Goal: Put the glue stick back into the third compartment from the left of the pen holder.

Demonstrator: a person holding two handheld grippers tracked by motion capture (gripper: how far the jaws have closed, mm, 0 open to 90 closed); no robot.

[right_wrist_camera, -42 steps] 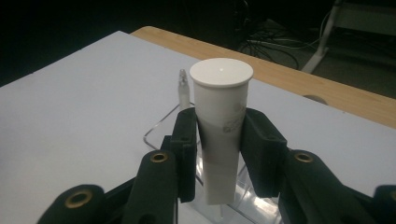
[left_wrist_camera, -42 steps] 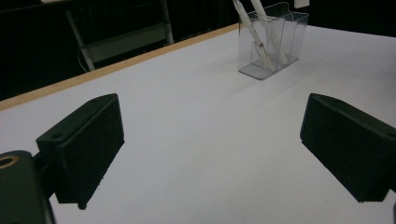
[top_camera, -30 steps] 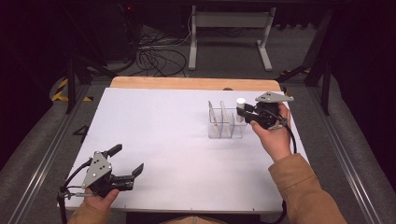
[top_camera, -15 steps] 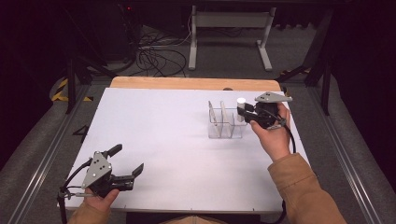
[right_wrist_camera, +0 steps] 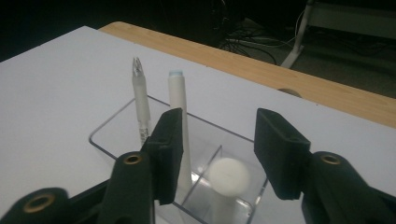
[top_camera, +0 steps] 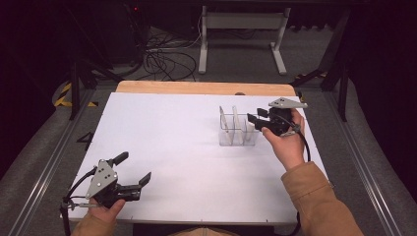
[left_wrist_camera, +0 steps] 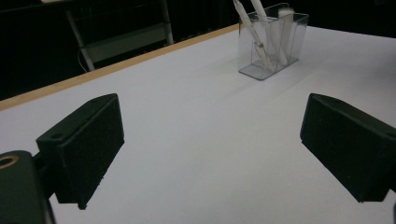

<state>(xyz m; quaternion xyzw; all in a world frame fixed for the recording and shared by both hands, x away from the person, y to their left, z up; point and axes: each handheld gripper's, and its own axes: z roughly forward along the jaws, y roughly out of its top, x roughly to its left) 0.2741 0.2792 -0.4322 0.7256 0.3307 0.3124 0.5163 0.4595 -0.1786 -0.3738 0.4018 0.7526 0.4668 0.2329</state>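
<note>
Over at the far right of the white desk (top_camera: pixel 187 147) we've got the right claw (top_camera: pixel 255 120) hovering at the clear plastic divided pen holder (top_camera: pixel 237 132), which sits near the right edge and a bit short of the wooden strip along the back. Its jaws have just been opening; they stand apart with a round-topped white marker (right_wrist_camera: pixel 228 179) standing in the holder between and below them, pads not pressing on it as far as we can see. Loads of bare desk to the left and front of the holder, nothing in the way.

Near the front left corner, well apart from all that, our left claw (top_camera: pixel 135 172) sits in the hand with jaws wide and nothing between them, just beside the front edge.

From the right gripper view we get the compartments: a thin white pen with a silvery tip (right_wrist_camera: pixel 139 95) and a white capped marker (right_wrist_camera: pixel 179 112) lean in the far section. High view only shows these as pale slivers. In the left gripper view the holder (left_wrist_camera: pixel 275 44) is far off across open desk.
</note>
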